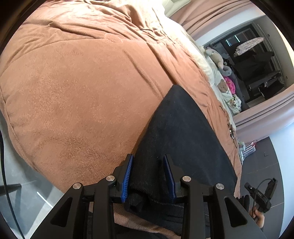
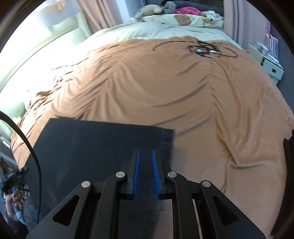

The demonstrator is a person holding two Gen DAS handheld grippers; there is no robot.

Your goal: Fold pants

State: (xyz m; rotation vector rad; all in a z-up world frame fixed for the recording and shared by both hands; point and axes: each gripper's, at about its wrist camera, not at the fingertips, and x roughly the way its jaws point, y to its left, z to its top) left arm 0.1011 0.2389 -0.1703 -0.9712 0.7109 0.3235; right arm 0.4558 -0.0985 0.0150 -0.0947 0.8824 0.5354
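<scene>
A pair of dark navy fabric pants [image 1: 183,132], folded flat into a smooth panel, lies on the rust-orange fleece blanket [image 1: 82,92] near the bed's front edge. The left gripper [image 1: 148,176] has its blue ribbed pads clamped on a bunched edge of the cloth. The right gripper [image 2: 146,172] hangs over the panel's right end, pads narrowly parted and pinching nothing (that view is blurred). A tangled black cable [image 2: 204,48] rests near the far edge, beside plush toys [image 2: 150,9].
</scene>
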